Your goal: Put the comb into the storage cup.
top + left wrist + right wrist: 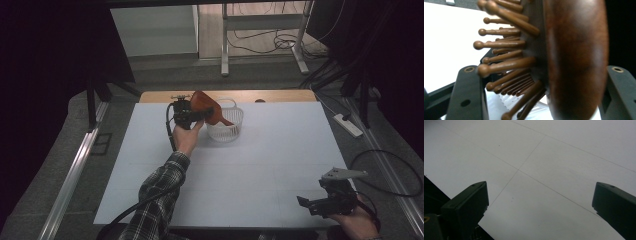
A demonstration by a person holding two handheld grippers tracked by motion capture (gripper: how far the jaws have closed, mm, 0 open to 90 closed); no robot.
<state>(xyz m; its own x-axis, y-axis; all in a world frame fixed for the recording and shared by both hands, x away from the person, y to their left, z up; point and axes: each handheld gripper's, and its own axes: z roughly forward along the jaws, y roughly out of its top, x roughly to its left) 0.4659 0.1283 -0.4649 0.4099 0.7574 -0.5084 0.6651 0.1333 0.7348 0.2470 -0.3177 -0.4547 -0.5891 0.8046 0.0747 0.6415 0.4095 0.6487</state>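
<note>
A brown wooden hairbrush (202, 102) leans with its handle down in a white plastic basket (227, 131) at the back of the white table top (260, 165). My left gripper (196, 115) is at the brush head. In the left gripper view the brush (574, 62), its bristles pointing left, stands between the two black jaws, which are spread apart. I cannot tell whether they still touch it, and they do not look pressed on it. The basket's ribbed rim (506, 102) shows below. My right gripper (306, 204) rests at the table's front right corner, open over bare table (540, 192).
A wooden strip (280, 95) edges the table's far side. Beyond it stand metal desk legs (225, 45) and loose cables. A white power strip (348, 125) lies on the floor to the right, and dark curtains hang on both sides.
</note>
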